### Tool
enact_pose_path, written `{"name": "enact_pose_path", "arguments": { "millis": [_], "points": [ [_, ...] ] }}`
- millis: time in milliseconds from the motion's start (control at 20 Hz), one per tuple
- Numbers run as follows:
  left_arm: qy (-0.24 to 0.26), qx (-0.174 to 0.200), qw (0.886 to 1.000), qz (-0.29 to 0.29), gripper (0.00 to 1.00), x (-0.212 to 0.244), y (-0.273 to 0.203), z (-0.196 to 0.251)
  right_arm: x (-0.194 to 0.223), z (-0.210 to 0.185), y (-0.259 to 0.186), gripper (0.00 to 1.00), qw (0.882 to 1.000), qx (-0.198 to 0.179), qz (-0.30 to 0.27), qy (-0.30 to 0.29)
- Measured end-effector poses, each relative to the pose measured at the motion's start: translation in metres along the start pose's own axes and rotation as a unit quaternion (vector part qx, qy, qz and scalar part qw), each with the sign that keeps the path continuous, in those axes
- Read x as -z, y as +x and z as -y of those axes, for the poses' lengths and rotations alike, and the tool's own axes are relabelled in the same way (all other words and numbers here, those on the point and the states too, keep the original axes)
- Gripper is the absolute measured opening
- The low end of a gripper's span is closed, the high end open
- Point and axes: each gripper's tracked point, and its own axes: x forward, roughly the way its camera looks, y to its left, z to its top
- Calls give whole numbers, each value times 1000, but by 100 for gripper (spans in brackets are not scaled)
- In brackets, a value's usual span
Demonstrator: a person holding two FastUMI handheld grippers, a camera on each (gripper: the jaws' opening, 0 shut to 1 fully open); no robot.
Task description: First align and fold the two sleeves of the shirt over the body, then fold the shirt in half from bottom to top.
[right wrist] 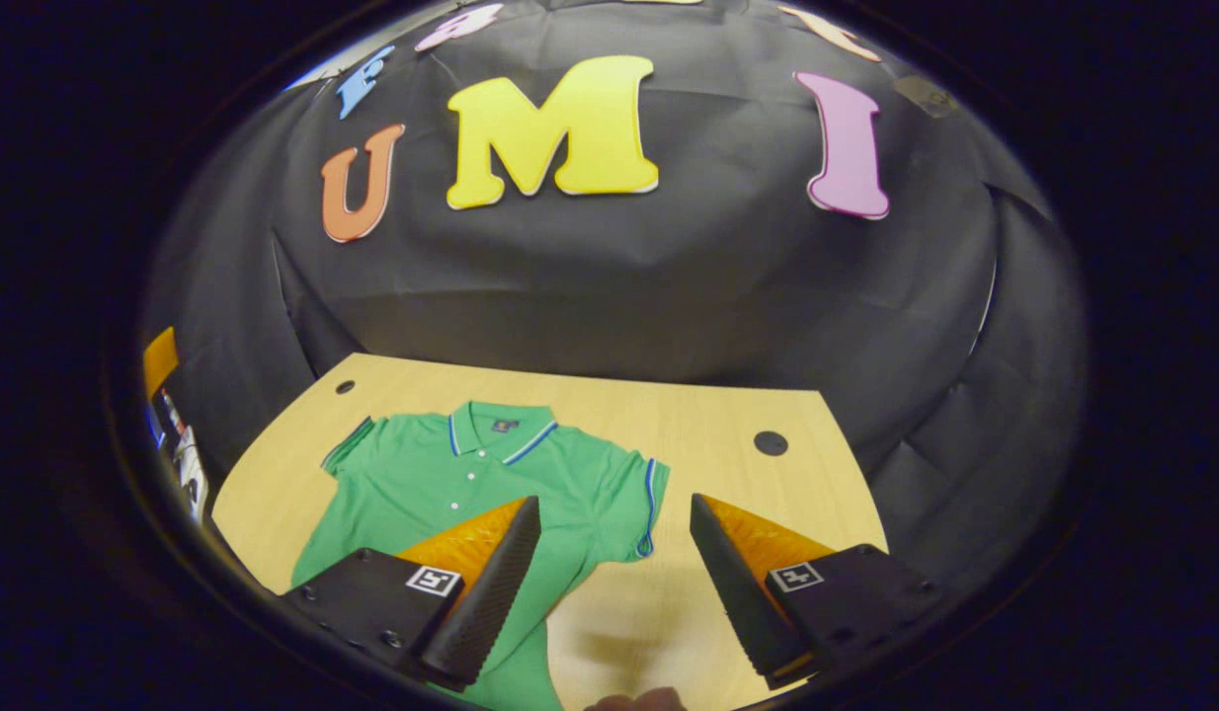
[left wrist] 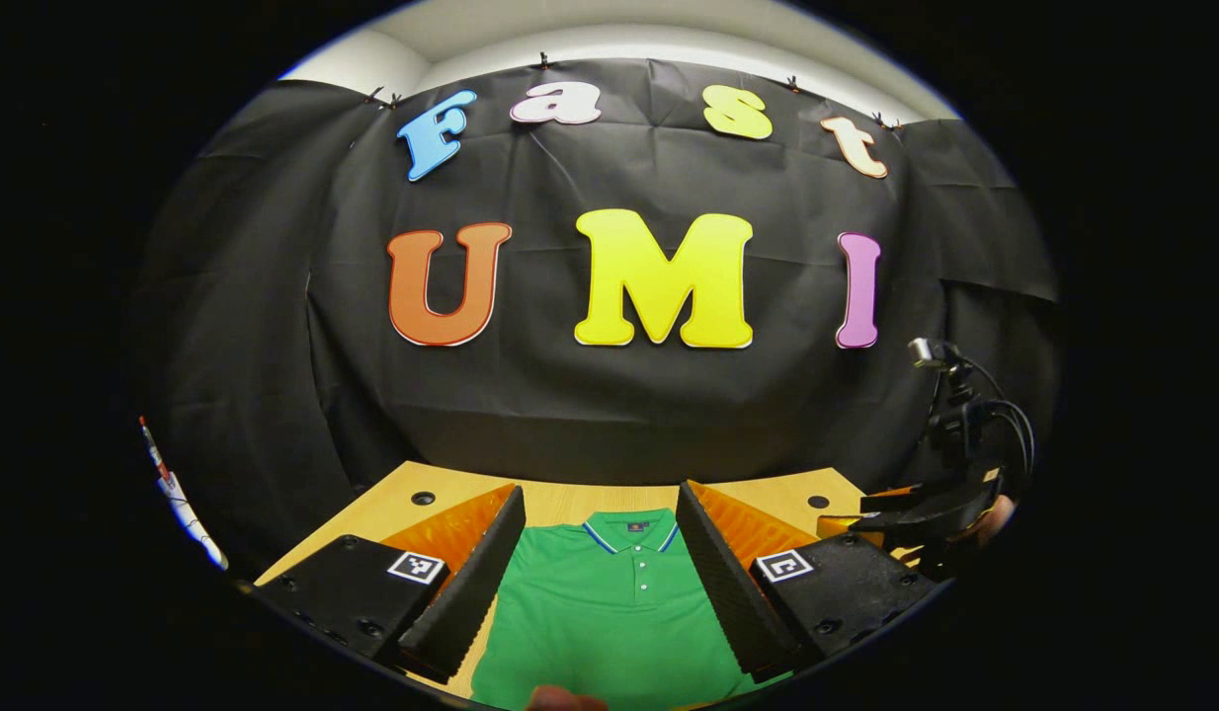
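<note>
The wooden table [right wrist: 728, 425] holds the green shirt [right wrist: 442, 484], lying flat with its front up. Both sleeves stick out, so no fold looks done; all the folding is left. The left gripper [left wrist: 598, 553] hangs above the collar, jaws spread wide. The right gripper [right wrist: 614, 563] waits near the sleeve [right wrist: 637, 499], jaws spread too.

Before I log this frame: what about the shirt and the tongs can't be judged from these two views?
- Shirt hem: cut off by the bottom edge in both gripper views.
- Shirt's far sleeve: hidden behind the left tongs' fingers in the left gripper view.
- Chest below the buttons: partly covered by the right tongs in the right gripper view.
- Collar label: too small to make out.
</note>
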Motion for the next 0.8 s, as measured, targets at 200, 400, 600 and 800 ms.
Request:
{"name": "enact_pose_path", "arguments": {
  "millis": [200,400,600,800],
  "points": [
    [-7,-28,999,-19,99,11,0,-10,34,17,82,97,996,0,-86,34],
    [-5,-63,997,-49,99,34,-8,-26,48,36,132,93,993,20,-113,35],
    [-7,-91,993,-69,99,48,-14,-39,67,39,167,96,987,23,-152,44],
    [-10,-100,992,-81,99,56,-17,-42,76,49,176,56,984,43,-167,36]
  ]
}}
